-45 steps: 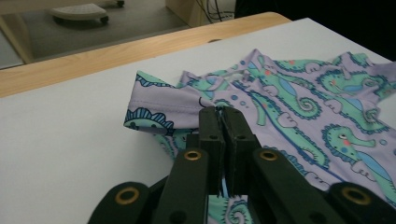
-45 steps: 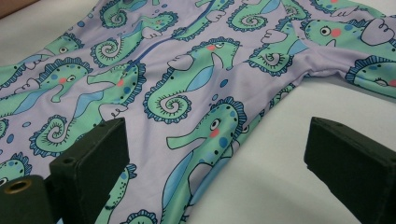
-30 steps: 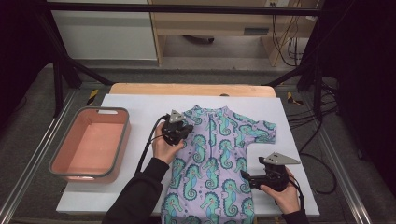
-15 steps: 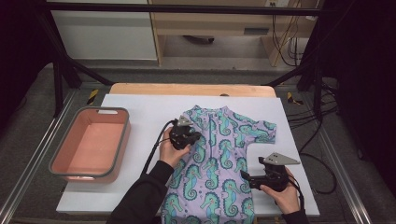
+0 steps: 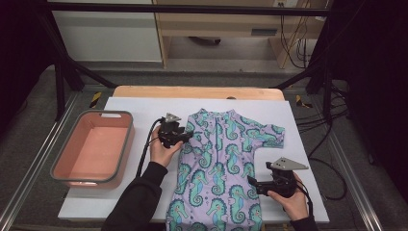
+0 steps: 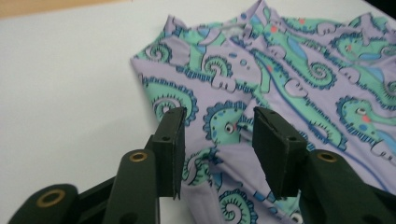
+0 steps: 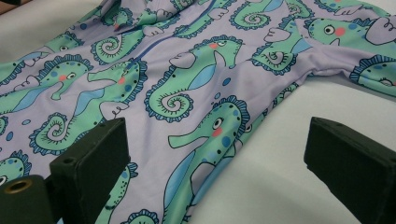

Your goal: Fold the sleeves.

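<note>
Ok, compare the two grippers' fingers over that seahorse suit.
The left gripper has its fingers set fairly close, having just been opening over the folded sleeve; the right gripper has them spread wide. The left sits at the seahorse suit's shoulder, the right at its lower side edge. Neither pinches any fabric.

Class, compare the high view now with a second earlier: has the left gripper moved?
Yes. The left gripper has slid back toward the pink bin, off the seahorse swimsuit body to its folded sleeve edge. Its jaws have just been opening, no longer pinching the fabric.
</note>
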`<act>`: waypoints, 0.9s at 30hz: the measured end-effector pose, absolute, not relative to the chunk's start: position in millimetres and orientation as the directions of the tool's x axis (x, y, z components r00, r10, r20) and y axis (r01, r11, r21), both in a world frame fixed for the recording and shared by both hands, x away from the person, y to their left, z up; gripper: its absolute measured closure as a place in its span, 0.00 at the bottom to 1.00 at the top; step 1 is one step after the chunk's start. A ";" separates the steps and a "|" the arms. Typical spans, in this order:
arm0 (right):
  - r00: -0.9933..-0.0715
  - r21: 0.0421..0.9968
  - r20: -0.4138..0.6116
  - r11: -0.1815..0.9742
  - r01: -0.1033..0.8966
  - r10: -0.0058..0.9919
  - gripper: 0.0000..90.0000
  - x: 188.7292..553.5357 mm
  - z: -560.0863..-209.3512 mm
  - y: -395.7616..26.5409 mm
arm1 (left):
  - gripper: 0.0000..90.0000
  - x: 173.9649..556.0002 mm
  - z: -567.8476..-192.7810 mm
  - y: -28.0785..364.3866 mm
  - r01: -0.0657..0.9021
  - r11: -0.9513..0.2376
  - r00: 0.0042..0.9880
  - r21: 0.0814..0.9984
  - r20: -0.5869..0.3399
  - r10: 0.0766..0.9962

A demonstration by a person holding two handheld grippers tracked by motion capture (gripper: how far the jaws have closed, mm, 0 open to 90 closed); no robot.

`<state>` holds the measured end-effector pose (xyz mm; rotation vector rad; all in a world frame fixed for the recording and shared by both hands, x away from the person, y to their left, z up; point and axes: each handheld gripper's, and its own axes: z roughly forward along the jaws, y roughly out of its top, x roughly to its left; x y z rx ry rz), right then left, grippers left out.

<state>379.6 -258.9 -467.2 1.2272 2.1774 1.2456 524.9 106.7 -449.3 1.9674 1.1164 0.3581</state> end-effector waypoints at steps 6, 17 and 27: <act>-0.566 0.825 0.115 0.239 0.512 0.817 0.08 379.2 -466.8 -258.7 | 0.83 522.8 -461.6 108.7 0.572 -0.320 0.572 0.755 -0.088 0.815; -0.565 0.824 0.113 0.241 0.514 0.817 0.08 379.5 -467.2 -258.1 | 0.95 518.0 -470.2 120.2 0.553 -0.403 0.595 0.729 -0.007 0.804; -0.563 0.823 0.116 0.238 0.515 0.818 0.08 379.6 -467.3 -257.9 | 0.60 514.6 -451.4 100.2 0.521 -0.316 0.611 0.793 -0.089 0.786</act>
